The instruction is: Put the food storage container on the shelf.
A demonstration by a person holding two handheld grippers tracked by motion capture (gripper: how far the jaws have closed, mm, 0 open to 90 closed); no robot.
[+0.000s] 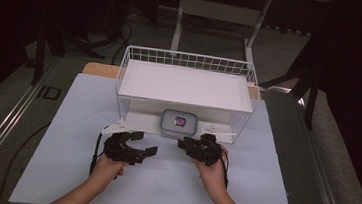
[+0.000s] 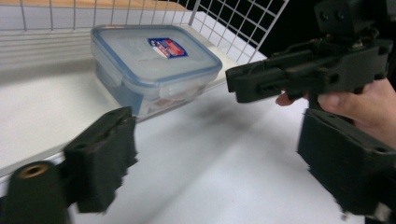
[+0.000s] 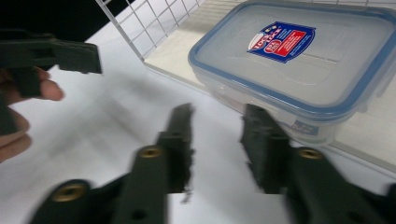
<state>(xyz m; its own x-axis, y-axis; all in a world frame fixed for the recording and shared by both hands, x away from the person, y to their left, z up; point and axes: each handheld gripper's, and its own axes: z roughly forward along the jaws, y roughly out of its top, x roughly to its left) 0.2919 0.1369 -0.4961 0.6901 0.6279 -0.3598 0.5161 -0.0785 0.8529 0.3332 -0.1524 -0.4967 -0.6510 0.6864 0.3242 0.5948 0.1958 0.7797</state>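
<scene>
Blue-rimmed container (image 3: 299, 60) beyond right claw (image 3: 217, 140)

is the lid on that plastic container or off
On. The blue-rimmed lid sits flat over the plastic container, its label facing up. Whether the side clips are latched cannot be told.

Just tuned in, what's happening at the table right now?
A person holds a hand-held gripper in each hand in front of a white wire rack. A clear lidded food container with a blue rim sits on the rack's lower level, under the white shelf. The left hand-held gripper and the right hand-held gripper both hover just short of the container, jaws open, gripping nothing.
</scene>
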